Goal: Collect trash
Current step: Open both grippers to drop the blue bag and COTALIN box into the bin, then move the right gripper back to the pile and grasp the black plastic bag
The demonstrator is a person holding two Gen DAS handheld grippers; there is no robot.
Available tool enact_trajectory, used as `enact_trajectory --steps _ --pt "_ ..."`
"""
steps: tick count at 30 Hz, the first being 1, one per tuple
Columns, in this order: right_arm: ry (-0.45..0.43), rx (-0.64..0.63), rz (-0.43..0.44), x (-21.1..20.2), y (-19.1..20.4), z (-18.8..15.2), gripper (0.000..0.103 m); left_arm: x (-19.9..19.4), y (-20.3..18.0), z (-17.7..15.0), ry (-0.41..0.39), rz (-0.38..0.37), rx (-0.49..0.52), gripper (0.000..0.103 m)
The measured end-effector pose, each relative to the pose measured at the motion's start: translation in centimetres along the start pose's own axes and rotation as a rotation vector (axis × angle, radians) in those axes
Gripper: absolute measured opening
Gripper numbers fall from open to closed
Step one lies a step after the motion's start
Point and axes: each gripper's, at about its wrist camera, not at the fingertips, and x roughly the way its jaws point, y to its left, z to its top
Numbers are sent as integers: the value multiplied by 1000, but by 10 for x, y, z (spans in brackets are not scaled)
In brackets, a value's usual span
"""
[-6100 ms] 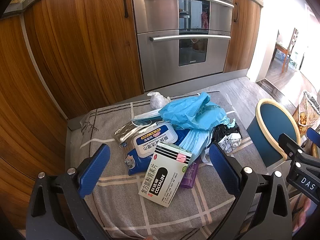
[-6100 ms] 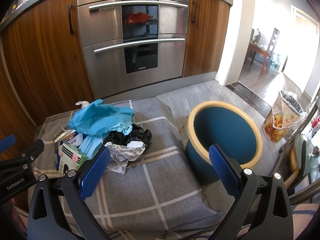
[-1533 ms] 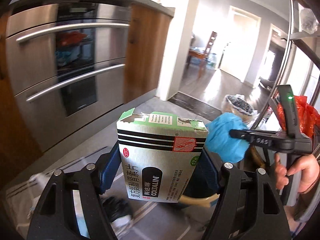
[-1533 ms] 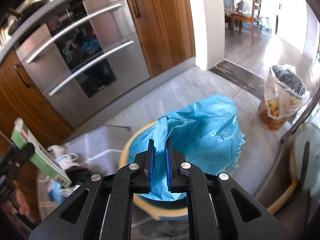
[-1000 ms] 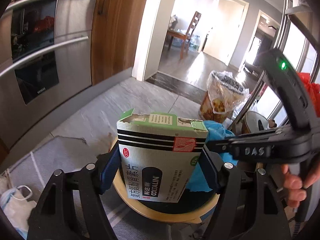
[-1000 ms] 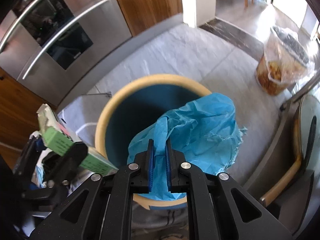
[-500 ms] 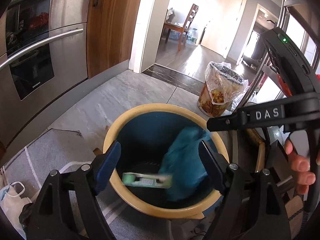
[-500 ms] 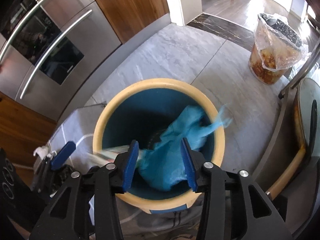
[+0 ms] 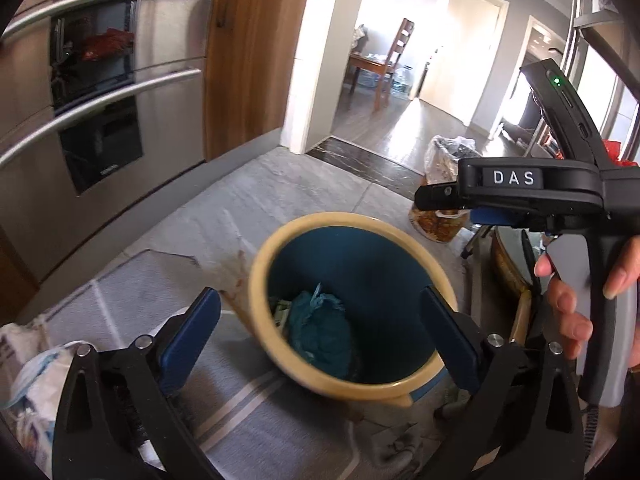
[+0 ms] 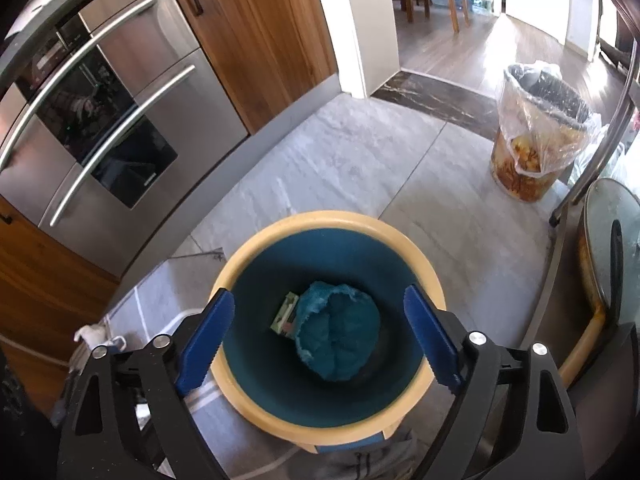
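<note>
A blue bin with a cream rim [image 9: 280, 236] [image 10: 240, 256] stands on the floor. At its bottom lie the crumpled blue plastic sheet [image 9: 318, 332] [image 10: 340, 338] and the green-edged medicine box [image 9: 282, 312] [image 10: 286, 314], mostly under the sheet. My left gripper [image 9: 320, 332] is open and empty above the bin. My right gripper [image 10: 320, 336] is open and empty, directly over the bin mouth; its body shows in the left wrist view [image 9: 520, 192], held by a hand.
A grey checked cloth [image 9: 248, 412] with leftover trash [image 9: 36, 364] lies at lower left. A steel oven [image 10: 100, 120] and wooden cabinets [image 10: 256, 32] stand behind. A lined waste basket [image 10: 536, 132] stands at the right, a metal-legged table [image 10: 608, 248] beside it.
Both grippers opened half a second ago and dropped the box and the blue sheet; both things have now settled at the bottom of the bin. The grippers opened wider.
</note>
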Motion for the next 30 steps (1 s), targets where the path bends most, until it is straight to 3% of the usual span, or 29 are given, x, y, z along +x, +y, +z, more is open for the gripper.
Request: enact_trajectory --steps 9,16,23,26,30 --pt "-118 -132 41 -22 56 -7 92 -51 21 -10 -4 114 55 98" --pt "-130 -254 88 -27 104 -19 93 -106 51 -15 -7 201 99 98" --pt "-80 -285 131 -21 139 -33 93 -161 108 -35 2 292 -19 98" --pt "-61 -334 101 -18 154 -46 93 -182 128 -53 -44 326 -61 98" --pt "1 -398 108 -7 176 -68 93 -179 155 -75 -27 367 -132 98"
